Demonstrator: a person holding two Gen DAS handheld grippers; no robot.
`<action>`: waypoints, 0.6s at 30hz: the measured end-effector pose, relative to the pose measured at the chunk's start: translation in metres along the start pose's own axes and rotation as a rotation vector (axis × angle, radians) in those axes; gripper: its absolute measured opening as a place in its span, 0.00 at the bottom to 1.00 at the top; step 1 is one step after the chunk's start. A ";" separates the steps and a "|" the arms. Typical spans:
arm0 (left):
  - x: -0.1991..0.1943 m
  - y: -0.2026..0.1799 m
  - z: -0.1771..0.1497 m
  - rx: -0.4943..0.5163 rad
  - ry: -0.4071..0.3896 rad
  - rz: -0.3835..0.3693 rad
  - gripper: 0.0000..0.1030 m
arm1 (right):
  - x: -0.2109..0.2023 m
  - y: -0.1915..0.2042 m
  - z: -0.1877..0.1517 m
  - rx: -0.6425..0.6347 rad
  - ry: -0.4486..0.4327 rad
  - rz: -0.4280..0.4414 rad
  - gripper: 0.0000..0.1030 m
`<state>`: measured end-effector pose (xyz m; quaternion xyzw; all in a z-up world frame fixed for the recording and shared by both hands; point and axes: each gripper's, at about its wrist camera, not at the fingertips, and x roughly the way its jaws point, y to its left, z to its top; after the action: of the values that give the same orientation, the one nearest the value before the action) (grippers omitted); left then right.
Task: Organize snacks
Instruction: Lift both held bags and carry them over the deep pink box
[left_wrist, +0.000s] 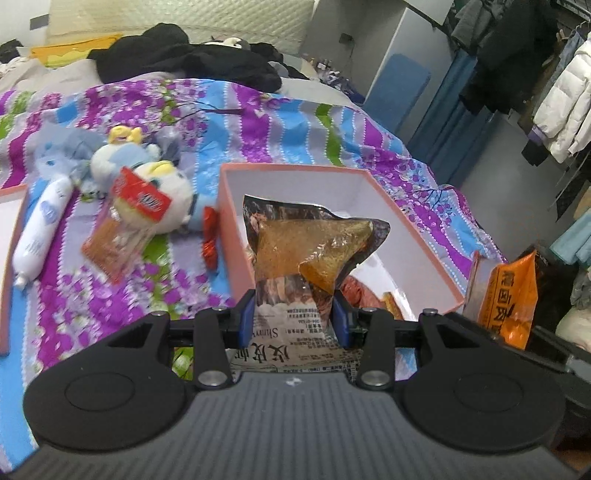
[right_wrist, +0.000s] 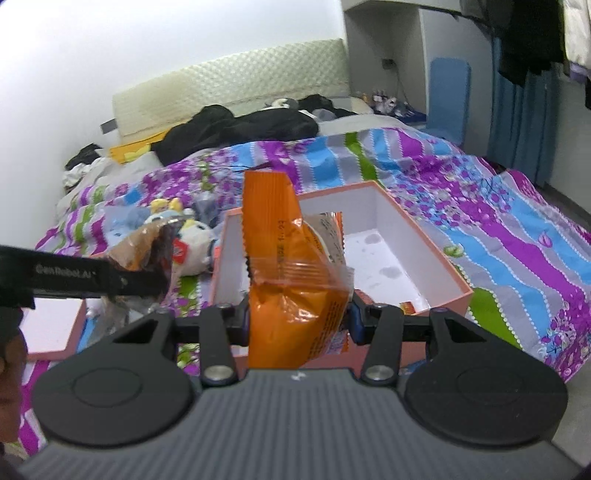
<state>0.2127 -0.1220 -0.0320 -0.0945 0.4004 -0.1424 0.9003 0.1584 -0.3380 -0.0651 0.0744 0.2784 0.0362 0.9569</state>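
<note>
Two snack packets are in my grip at once, one per tool. My left gripper (left_wrist: 295, 314) is clamped on a dark packet with a clear window of amber-brown food (left_wrist: 310, 254), its blue pads (left_wrist: 248, 314) pressing the packet's printed lower part from both sides. I hold it upright just in front of the open pink box (left_wrist: 417, 229), which sits on the striped floral bedspread (left_wrist: 280, 122) and already has a few wrapped snacks on its white floor. My right gripper (right_wrist: 299, 317) is closed on an orange foil packet (right_wrist: 295, 295), also held upright at the box's near edge. Left of the box lie plush toys (left_wrist: 147, 177), a red-labelled snack bag (left_wrist: 122, 225), a small red wrapped sweet (left_wrist: 210, 240) and a white tube (left_wrist: 40, 229). Black clothing (left_wrist: 192, 55) is piled near the headboard.
</note>
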 end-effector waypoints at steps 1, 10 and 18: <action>0.006 -0.003 0.005 0.005 0.004 -0.003 0.46 | 0.004 -0.004 0.002 0.001 0.002 -0.004 0.48; 0.074 -0.021 0.045 0.038 0.043 -0.019 0.46 | 0.049 -0.030 0.029 0.010 -0.004 -0.032 0.48; 0.133 -0.027 0.063 0.064 0.097 -0.015 0.46 | 0.103 -0.049 0.034 0.020 0.060 -0.055 0.48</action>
<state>0.3400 -0.1881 -0.0753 -0.0617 0.4381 -0.1663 0.8813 0.2650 -0.3791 -0.0996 0.0750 0.3092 0.0094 0.9480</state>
